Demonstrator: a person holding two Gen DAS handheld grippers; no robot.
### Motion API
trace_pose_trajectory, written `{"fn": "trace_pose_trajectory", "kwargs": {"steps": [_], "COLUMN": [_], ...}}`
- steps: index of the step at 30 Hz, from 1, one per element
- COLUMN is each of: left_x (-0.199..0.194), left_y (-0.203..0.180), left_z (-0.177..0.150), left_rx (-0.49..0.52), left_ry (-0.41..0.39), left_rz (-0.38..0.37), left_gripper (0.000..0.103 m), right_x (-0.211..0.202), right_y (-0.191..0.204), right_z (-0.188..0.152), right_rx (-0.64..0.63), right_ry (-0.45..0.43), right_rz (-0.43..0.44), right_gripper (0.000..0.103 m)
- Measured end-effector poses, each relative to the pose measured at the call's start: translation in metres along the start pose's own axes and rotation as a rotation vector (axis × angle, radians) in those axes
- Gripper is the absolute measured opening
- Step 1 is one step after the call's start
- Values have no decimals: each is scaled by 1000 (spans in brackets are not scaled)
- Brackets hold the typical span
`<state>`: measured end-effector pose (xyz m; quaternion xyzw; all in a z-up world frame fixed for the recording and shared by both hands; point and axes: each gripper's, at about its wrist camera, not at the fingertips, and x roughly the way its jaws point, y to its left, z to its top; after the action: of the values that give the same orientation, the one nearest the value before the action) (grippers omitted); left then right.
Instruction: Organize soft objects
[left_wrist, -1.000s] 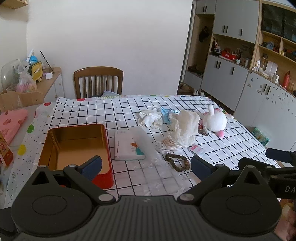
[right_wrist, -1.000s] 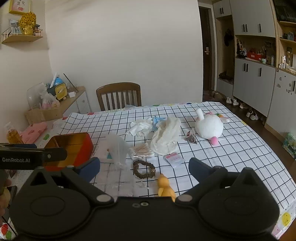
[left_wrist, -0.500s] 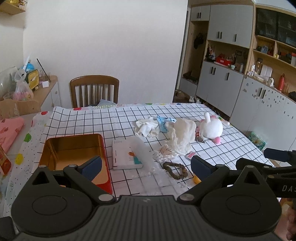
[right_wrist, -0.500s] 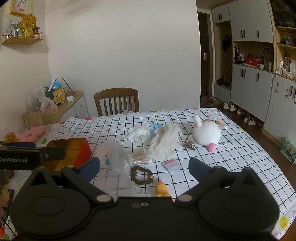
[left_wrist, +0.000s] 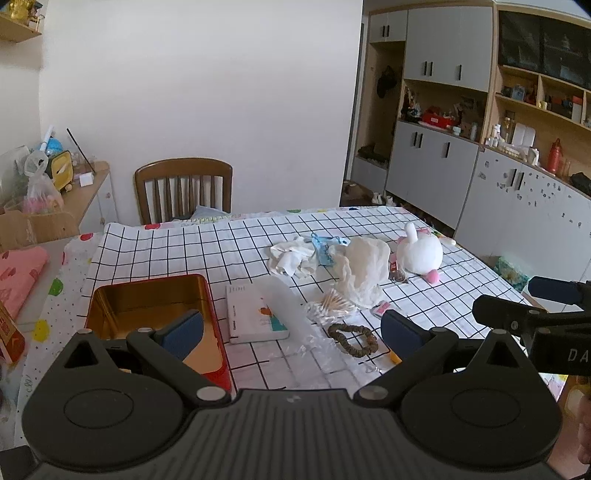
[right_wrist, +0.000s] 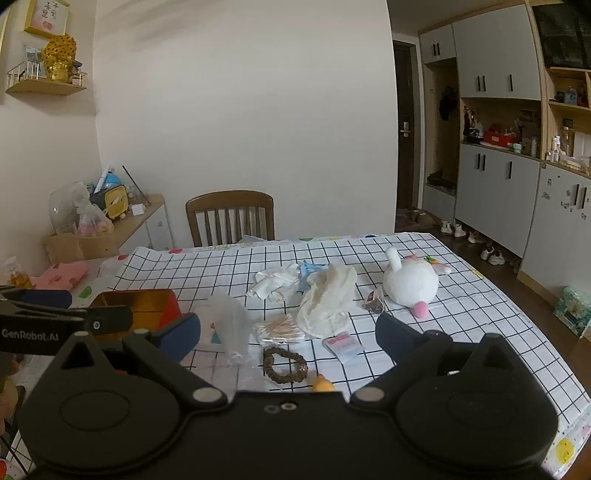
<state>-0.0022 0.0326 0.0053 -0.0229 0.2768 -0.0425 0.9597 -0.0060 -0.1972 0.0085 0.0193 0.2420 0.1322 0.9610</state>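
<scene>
Both grippers have pulled back and risen; left gripper (left_wrist: 291, 330) and right gripper (right_wrist: 288, 334) hang wide apart and empty, so approach the far-right plush (right_wrist: 410, 282) low and squeeze gently.

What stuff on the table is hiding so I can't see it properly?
- Yellow toy: right wrist view, lower part hidden behind the tongs' body.
- Tin: left wrist view, near end covered by the left tongs.
- Packet: print too small to read.
- Booklet: right wrist view, blurred behind a clear bag.
</scene>
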Motion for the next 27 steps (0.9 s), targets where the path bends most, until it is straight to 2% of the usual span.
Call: {"fn": "trace_pose_trajectory", "kwargs": {"steps": [9,17,27], "left_x": [1,17,65], "left_y": [9,4,-16], "left_z": [-5,-9,-27], "left_rx": [3,7,0], "left_ry": [24,72,187], "left_rz": [-30,-31,-2], "left_gripper": [103,103,103], "right_x": [3,11,51], "right_y": [7,0,-30], "right_z": [-6,-14,-33], "right_rx": [9,1,-46], "right_ry": [30,78,210], "right_rz": [-17,-18,64], "right_gripper": [101,100,95]}}
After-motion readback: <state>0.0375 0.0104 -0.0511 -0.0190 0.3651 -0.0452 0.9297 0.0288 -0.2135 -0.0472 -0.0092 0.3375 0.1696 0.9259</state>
